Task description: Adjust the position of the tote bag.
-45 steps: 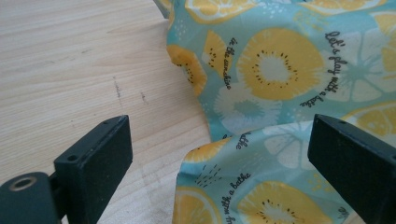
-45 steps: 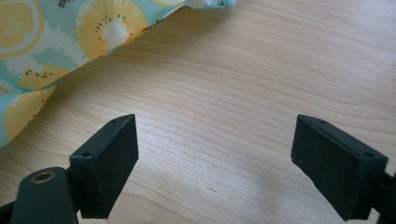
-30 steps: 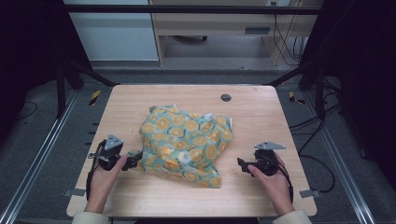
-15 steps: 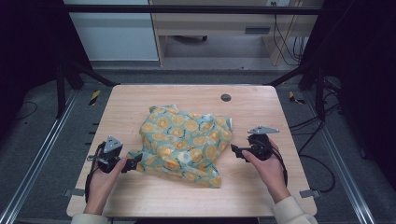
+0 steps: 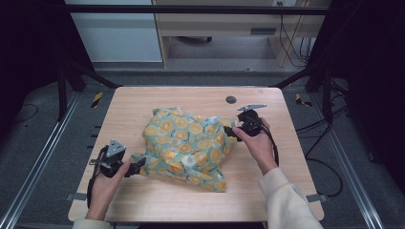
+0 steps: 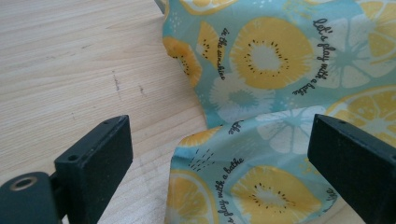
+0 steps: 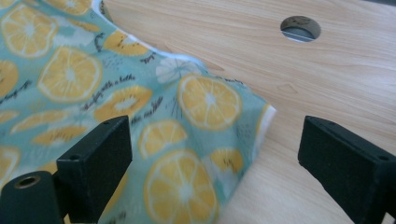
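Both grippers, left (image 5: 138,166) and right (image 5: 228,130), gape at the cloth (image 5: 186,145); up close, printed script (image 6: 323,56) and a table hole (image 7: 300,28) appear.

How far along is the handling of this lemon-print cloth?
Barely begun. The lemon-print cloth lies crumpled on the table. In hand: the left gripper straddles a near corner with jaws open, and the right gripper sits open over the far right edge. Left: closing both on the cloth, then spreading or folding it.
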### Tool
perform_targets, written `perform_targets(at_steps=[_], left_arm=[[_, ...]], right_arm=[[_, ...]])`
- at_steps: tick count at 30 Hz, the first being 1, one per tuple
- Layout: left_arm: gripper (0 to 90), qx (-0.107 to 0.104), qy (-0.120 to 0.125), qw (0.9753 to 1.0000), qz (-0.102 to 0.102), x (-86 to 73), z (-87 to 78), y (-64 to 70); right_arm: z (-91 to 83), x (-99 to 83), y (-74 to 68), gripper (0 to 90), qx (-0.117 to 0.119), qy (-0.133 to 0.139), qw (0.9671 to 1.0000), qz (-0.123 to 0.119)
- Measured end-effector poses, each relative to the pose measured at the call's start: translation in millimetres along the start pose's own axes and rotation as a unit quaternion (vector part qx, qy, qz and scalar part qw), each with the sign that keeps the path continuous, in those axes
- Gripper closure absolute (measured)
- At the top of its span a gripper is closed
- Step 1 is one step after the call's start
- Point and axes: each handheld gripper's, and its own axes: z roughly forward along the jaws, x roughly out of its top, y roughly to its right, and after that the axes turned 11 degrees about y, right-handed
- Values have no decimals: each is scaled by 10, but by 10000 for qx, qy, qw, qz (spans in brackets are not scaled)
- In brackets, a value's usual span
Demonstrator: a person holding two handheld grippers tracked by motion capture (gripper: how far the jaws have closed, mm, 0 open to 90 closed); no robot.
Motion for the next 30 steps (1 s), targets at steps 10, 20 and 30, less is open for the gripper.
perform_targets(at_steps=[10,20,30], left_arm=[[68,-8,22,10000,-28,-18,-40,-8],[68,10,3,10000,-20,-29,-46,-2],[68,0,-26,10000,-8,-29,-43,-5]], right_arm=[[550,55,83,98,-99,-315,9994,122],[737,-227,103,133,-110,-749,9971,93],[701,-272,68,523,-15,-669,9975,-224]])
